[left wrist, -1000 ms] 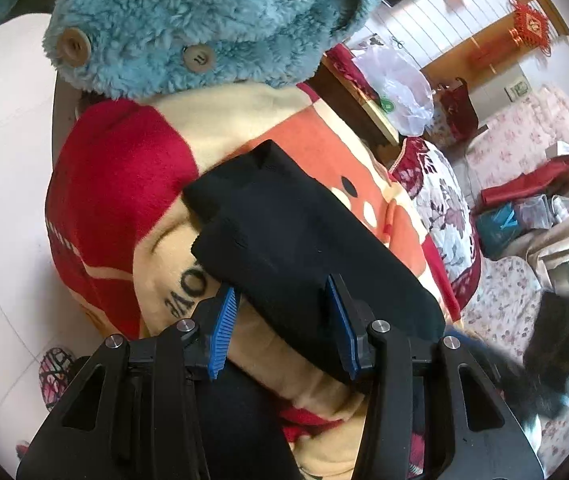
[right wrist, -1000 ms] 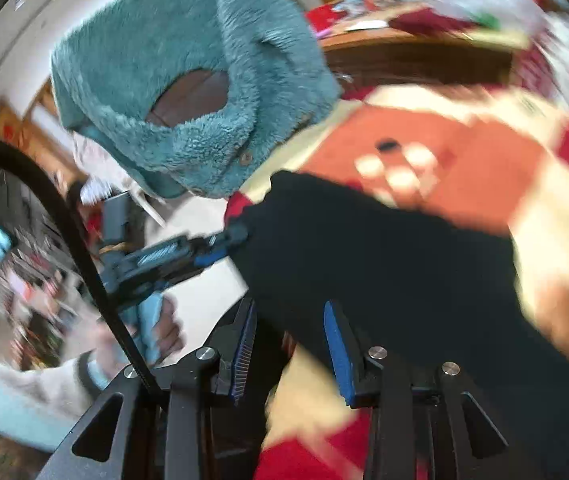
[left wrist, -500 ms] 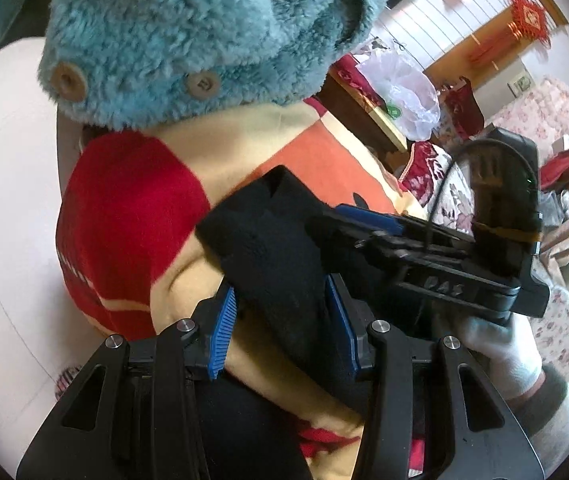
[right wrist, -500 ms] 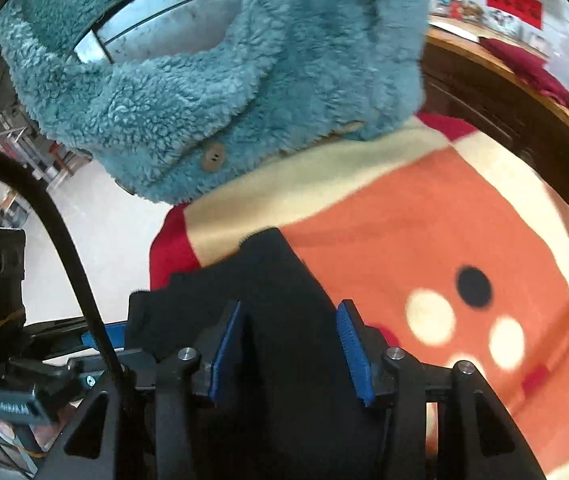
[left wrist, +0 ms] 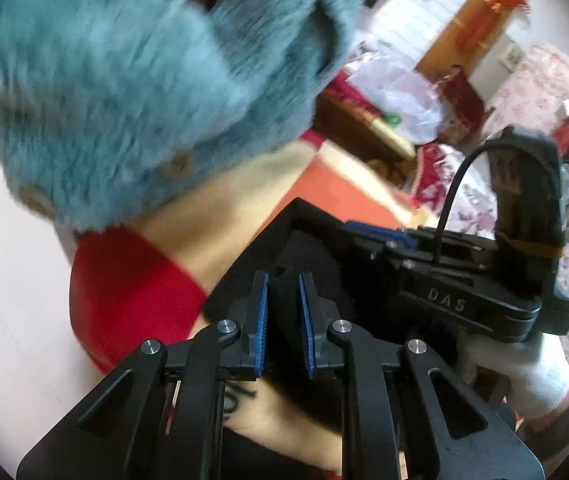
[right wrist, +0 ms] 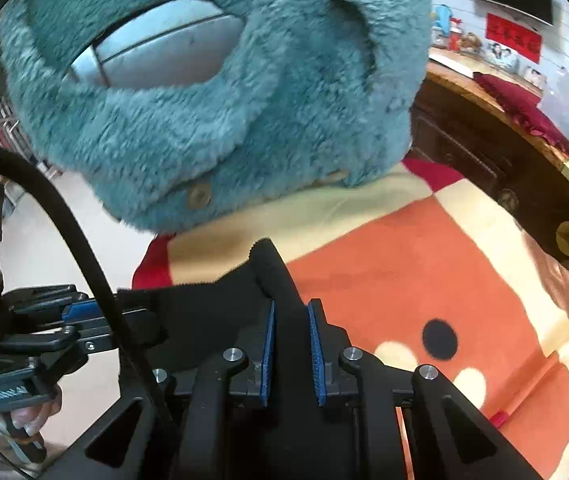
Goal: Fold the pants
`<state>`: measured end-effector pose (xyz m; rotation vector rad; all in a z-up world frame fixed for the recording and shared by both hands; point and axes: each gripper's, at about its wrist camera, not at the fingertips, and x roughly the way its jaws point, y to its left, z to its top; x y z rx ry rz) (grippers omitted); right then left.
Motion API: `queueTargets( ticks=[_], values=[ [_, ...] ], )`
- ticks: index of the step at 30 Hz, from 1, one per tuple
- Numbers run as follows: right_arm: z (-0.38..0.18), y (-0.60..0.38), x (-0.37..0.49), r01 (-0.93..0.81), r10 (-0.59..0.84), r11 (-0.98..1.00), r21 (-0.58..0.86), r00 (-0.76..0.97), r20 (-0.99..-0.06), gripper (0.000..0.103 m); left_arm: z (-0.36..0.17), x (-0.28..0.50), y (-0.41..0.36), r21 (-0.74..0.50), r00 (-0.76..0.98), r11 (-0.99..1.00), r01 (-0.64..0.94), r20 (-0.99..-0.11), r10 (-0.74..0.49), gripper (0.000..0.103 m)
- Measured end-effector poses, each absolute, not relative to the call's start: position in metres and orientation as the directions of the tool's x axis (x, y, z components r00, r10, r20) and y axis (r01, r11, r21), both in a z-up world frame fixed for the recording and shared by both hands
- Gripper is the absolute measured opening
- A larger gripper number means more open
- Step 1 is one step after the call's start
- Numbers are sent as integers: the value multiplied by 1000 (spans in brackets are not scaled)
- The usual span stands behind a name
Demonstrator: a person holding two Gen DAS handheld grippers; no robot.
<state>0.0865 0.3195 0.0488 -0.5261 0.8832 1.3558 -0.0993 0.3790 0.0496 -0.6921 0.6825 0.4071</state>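
Grasp step: the left gripper and right gripper have just been closing and are now each pinching an edge of the black pants, side by side. Pants are lying bunched on the red-and-orange blanket, below a teal fleece. Next move, likely: lifting both edges together, evenly.
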Motion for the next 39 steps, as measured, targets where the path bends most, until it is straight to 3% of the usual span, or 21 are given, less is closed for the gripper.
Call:
queueTargets(
  ticks=[5,10,14,17,25,32,39],
  values=[
    [18,335,73,-959,585,229,165,0,-811,16,27,-109,379,-416,656,667,-618,-740,146,14],
    [46,305,82,-932,629,269,245,-23,-777,16,47,-112,373,-354,634,675,-648,-741,220,20],
    [77,233,92,-908,687,317,274,21,-727,23,67,-117,360,-371,677,695,-616,-701,226,43],
    [88,157,103,-858,697,414,305,83,-713,44,78,-109,347,-395,703,714,-578,-686,189,45],
    [81,-49,111,-605,611,707,367,260,-748,45,91,-59,283,-429,724,814,-391,-690,-16,51],
    [75,-159,89,-411,504,843,346,382,-774,48,84,-16,218,-370,662,890,-266,-741,-111,51],
    [48,-219,79,-249,412,908,338,377,-829,49,82,5,177,-366,628,912,-186,-758,-176,51]
  ],
)
